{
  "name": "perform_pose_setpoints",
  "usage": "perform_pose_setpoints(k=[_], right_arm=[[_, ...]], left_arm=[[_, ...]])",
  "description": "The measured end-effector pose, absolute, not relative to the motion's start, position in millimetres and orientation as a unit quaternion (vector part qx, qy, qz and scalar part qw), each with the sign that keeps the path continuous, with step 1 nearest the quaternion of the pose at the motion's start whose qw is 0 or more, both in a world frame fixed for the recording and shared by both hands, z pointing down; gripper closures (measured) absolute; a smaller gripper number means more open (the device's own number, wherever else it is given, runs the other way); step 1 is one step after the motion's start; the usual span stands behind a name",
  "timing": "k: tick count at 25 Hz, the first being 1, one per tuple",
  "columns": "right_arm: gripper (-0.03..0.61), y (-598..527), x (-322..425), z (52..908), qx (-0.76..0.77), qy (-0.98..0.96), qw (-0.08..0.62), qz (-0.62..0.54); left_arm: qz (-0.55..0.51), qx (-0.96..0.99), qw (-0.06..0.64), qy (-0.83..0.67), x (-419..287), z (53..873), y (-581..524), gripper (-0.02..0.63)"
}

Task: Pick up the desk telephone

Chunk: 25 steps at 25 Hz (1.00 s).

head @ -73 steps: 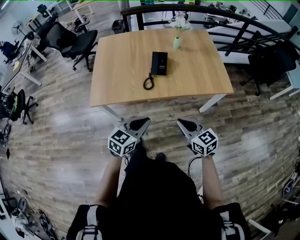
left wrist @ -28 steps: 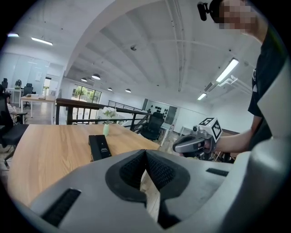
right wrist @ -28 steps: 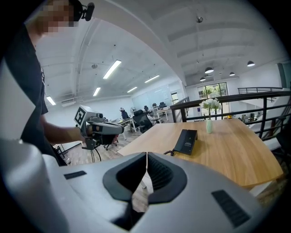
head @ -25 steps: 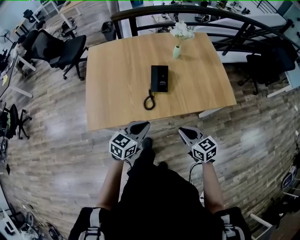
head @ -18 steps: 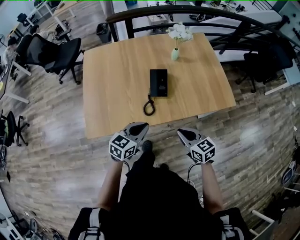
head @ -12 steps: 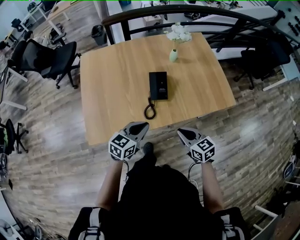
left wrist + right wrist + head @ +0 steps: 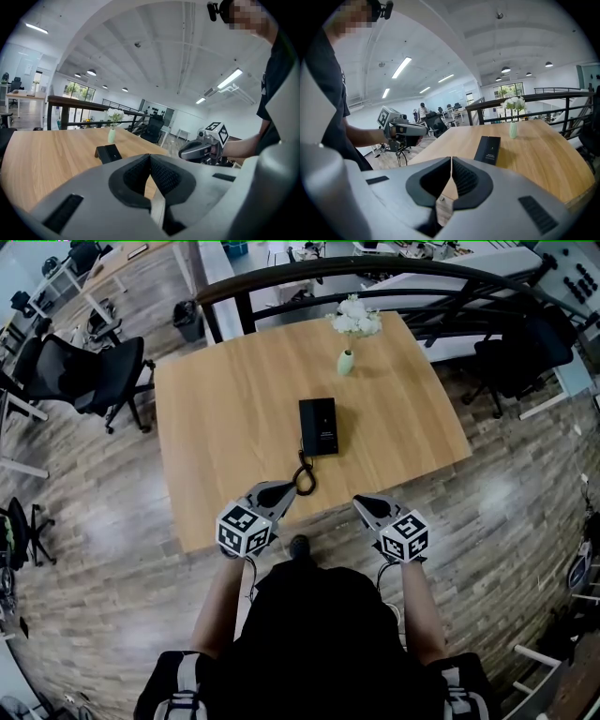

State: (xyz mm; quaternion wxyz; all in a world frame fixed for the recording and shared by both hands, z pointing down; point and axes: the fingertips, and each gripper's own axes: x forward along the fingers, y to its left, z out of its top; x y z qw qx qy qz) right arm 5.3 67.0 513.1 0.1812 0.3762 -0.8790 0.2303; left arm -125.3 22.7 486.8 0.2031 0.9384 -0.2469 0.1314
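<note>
A black desk telephone (image 7: pixel 318 426) lies flat near the middle of the wooden table (image 7: pixel 225 418), its coiled cord (image 7: pixel 305 480) looping toward the near edge. It shows as a dark slab in the left gripper view (image 7: pixel 108 153) and the right gripper view (image 7: pixel 488 150). My left gripper (image 7: pixel 282 489) is shut and empty, its tips over the table's near edge beside the cord. My right gripper (image 7: pixel 362 505) is shut and empty, just short of the near edge. The telephone lies ahead of both grippers, untouched.
A small green vase (image 7: pixel 345 362) with white flowers (image 7: pixel 355 319) stands behind the telephone. Black office chairs (image 7: pixel 80 381) stand at the left and another (image 7: pixel 525 357) at the right. A dark railing (image 7: pixel 375 277) runs behind the table. Wood-plank floor surrounds it.
The table and telephone have drawn nearer as I walked forward. Both shut grippers have come up to the table's near edge, the left tips now over it.
</note>
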Motion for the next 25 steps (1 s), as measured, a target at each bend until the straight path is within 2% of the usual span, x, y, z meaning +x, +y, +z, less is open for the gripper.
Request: perform_pose_setpoints(k=[25], right_arm=[[0.554, 16.9, 12.8, 527.4, 0.357, -0.883, 0.177, 0.249]], left_arm=[[0.144, 0.932, 0.215, -0.253, -114.5, 493.7, -19.9, 0.592]])
